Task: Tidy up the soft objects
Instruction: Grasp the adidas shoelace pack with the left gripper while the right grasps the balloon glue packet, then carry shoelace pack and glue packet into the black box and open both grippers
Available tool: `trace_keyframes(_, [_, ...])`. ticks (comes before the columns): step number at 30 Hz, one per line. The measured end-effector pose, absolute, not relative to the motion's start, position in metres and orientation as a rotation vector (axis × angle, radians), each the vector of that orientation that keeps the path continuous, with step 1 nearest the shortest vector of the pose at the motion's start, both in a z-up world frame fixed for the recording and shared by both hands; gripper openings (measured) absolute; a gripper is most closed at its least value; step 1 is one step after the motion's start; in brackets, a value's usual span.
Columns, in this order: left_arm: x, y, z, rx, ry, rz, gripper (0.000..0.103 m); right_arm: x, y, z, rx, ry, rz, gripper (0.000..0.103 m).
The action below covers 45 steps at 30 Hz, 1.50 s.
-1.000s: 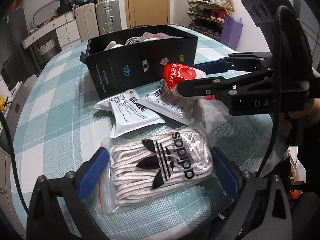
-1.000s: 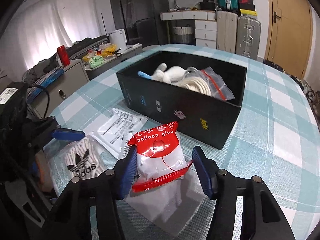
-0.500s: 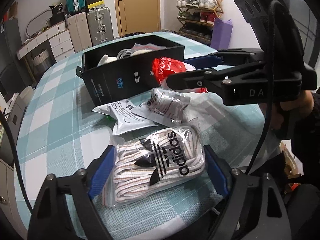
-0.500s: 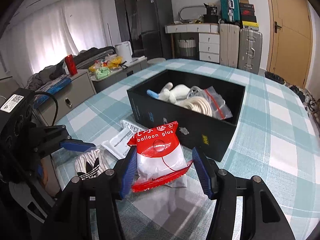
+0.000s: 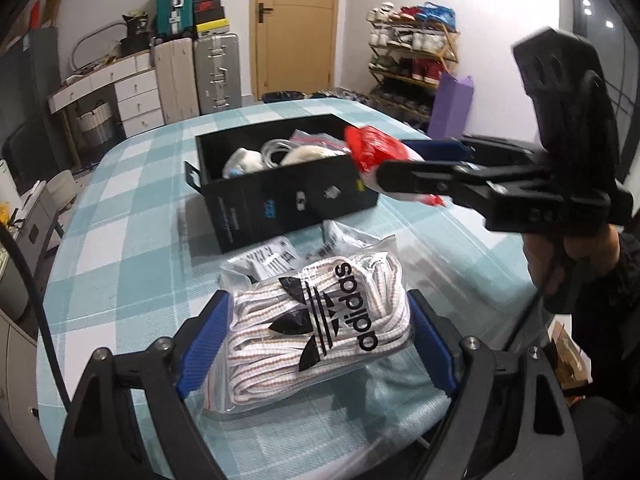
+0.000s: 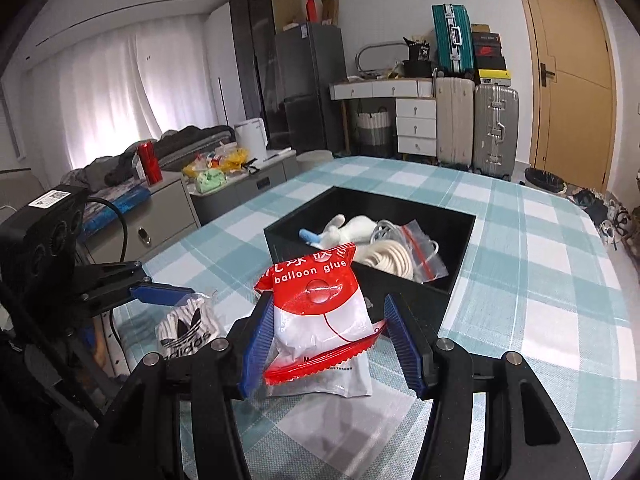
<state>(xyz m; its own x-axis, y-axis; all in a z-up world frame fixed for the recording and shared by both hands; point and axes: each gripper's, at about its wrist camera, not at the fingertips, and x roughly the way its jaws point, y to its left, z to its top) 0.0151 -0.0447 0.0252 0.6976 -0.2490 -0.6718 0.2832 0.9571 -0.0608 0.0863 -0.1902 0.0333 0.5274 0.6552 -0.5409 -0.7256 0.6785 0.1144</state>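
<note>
My left gripper (image 5: 318,338) is shut on a clear bag of white Adidas laces (image 5: 320,320) and holds it above the table; it also shows in the right wrist view (image 6: 186,326). My right gripper (image 6: 326,338) is shut on a red and white balloon glue bag (image 6: 320,304), raised near the front edge of the open black box (image 6: 460,258). In the left wrist view the glue bag (image 5: 376,150) hangs at the box's right corner (image 5: 280,200). The box holds a white plush toy (image 6: 352,226) and a bagged cable coil (image 6: 390,256).
Two white printed packets (image 5: 272,258) lie on the checked tablecloth (image 5: 120,240) in front of the box. Another white packet (image 6: 332,380) lies under my right gripper. Suitcases, drawers and a shoe rack stand beyond the table.
Both grippers have risen with their bags. The glue bag has moved toward the box's rim. The laces bag has lifted off the table, and the box looks farther below.
</note>
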Motion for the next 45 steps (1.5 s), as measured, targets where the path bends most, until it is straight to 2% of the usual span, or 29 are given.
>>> trace_keyframes(23, [0.077, -0.029, 0.061, 0.041, 0.604, -0.172, 0.086, 0.095, -0.202, 0.046, -0.081, 0.562, 0.744, 0.056])
trace_keyframes(45, [0.135, -0.031, 0.063, 0.058, 0.609, -0.150, 0.086, 0.136, -0.189, 0.051, -0.098, 0.581, 0.686, 0.056])
